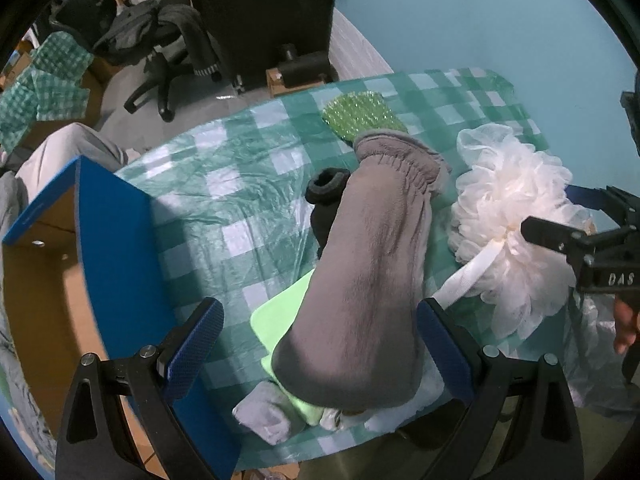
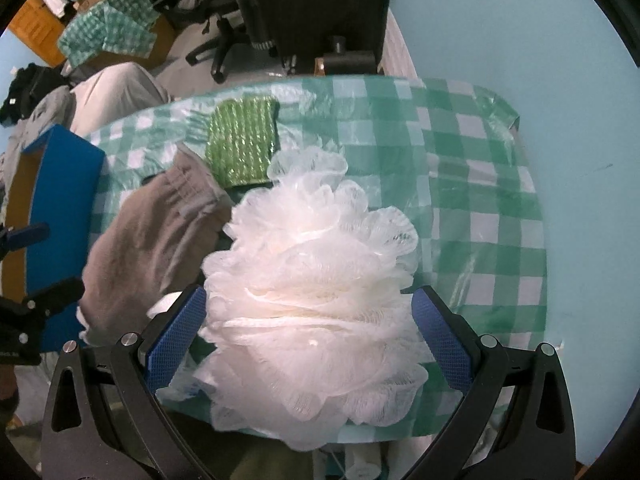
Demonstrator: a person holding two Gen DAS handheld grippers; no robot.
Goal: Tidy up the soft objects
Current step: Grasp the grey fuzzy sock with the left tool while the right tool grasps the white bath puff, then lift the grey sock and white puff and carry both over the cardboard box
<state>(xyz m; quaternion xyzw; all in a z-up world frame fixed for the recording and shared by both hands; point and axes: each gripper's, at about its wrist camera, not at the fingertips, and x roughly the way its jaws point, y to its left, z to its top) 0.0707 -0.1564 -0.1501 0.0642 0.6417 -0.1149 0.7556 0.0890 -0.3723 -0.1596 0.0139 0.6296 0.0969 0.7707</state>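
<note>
On the green checked tablecloth (image 2: 480, 184), my right gripper (image 2: 308, 336) spreads wide around the white bath pouf (image 2: 312, 280), pads barely touching. My left gripper (image 1: 320, 340) gapes open around the grey mitten (image 1: 368, 264), beside the blue box (image 1: 116, 240).

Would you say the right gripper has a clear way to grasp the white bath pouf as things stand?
Probably yes. The right gripper is open, with the white bath pouf bulging between its blue fingers and nothing in front of it. The grey mitt lies beside it, to the left, apparently clear of the closing path.
</note>
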